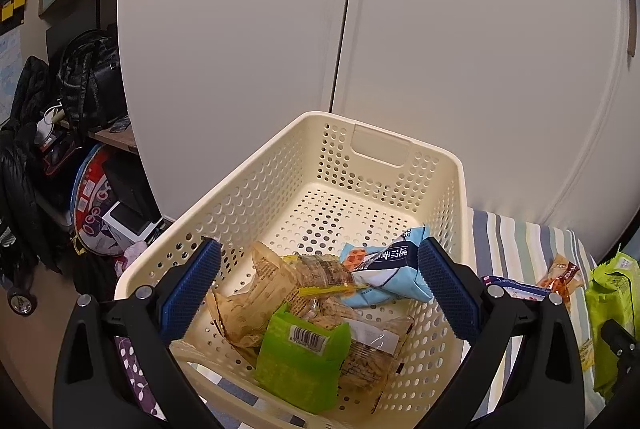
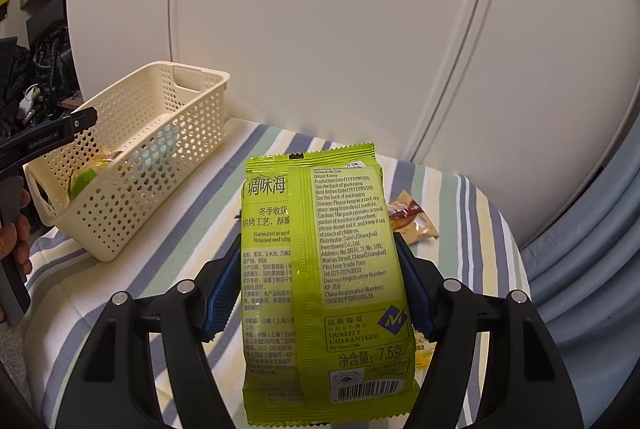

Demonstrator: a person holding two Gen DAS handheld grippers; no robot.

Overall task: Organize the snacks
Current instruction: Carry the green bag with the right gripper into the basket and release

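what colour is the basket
Cream basket, with punched round holes; clearest in the left wrist view.

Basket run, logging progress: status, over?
Left gripper open over basket. Right gripper shut on green seaweed pack, short of basket. Path clear; brown snack packet left on cloth.

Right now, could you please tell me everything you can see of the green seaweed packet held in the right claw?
The green seaweed packet is a flat, glossy foil-like pouch with zigzag-cut ends and a back seam flap. Its back faces the camera: Chinese and English small print, a "Quality Guaranteed" logo, "7.5" net weight, and a barcode near the bottom. It stands lengthwise, top pointing away, pinched at its sides between the blue pads of the right claw, held above the striped cloth.
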